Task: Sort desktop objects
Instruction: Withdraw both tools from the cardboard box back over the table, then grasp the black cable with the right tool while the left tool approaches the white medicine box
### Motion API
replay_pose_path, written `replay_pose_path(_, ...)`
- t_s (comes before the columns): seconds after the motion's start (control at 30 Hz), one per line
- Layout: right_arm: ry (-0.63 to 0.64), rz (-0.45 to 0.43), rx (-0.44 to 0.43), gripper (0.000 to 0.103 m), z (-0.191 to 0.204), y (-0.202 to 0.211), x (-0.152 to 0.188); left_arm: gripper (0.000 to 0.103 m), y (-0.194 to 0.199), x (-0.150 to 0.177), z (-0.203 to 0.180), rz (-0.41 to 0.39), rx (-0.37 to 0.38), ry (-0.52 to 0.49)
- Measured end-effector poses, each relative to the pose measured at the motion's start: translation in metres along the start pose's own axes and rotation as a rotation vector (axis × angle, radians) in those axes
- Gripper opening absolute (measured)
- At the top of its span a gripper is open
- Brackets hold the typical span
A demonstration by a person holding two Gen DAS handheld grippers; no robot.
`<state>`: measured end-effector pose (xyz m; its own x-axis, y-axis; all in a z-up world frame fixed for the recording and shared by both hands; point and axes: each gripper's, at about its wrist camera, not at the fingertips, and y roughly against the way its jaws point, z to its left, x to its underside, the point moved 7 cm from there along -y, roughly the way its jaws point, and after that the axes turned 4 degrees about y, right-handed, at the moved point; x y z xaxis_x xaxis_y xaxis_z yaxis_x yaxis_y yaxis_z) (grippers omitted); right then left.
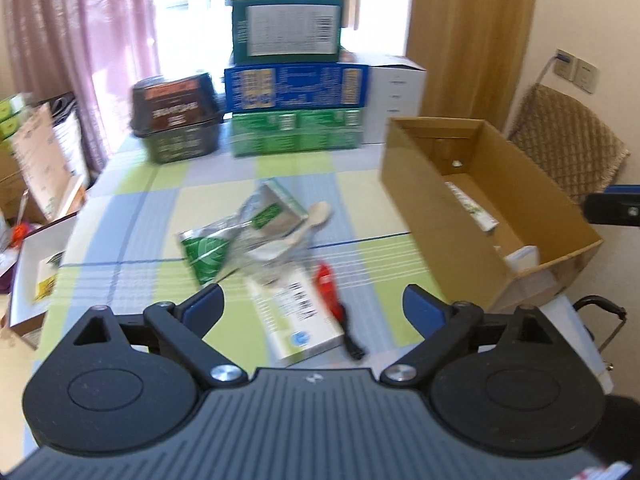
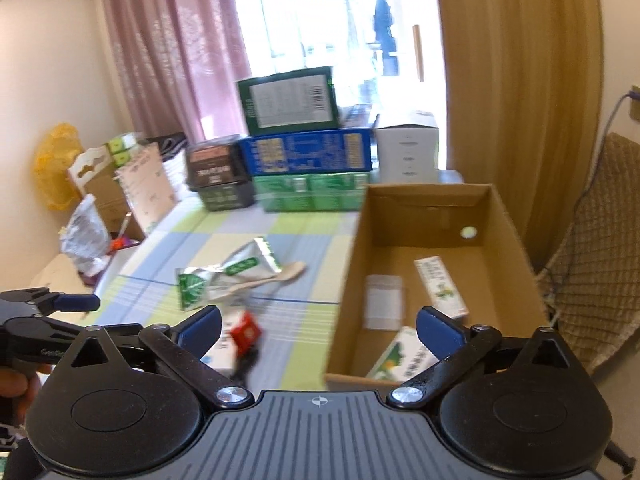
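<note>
Three packets (image 2: pixel 400 354) inside carton (image 2: pixel 516 240), right view

We hold the left gripper (image 1: pixel 312 306) and right gripper (image 2: pixel 319 326) angled downward, jaws spread wide (nothing between either pair), side by side.

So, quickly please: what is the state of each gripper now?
Left gripper: open, nothing between the fingers.
Right gripper: open, holding nothing.
</note>
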<state>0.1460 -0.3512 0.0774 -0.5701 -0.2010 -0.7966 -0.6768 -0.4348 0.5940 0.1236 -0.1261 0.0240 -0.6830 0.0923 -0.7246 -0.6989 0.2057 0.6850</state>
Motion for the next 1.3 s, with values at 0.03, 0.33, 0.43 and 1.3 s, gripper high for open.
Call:
replay_pose_path(0.03, 0.001, 0.001, -0.013, 0.101, 0.007, -0.001, 0.001, 0.096, 0.002, 0.003, 0.008, 0.0, -0.013, 0.006)
replay_pose_path(0.33, 0.051, 0.053, -0.098, 0.101, 0.064, -0.028, 0.024, 0.101, 0.006, 0.031, 0.068, 0.024, -0.092, 0.076)
replay_pose_path(0.43, 0.057, 0.078, -0.111, 0.101, 0.077, -0.041, 0.034, 0.101, 0.003, 0.04, 0.079, 0.039, -0.102, 0.09)
replay_pose_path(1.3, 0.065, 0.28, -0.06, 0.052, 0.08, -0.192, 0.096, 0.101, -0.088, 0.063, 0.113, 0.113, -0.076, 0.099)
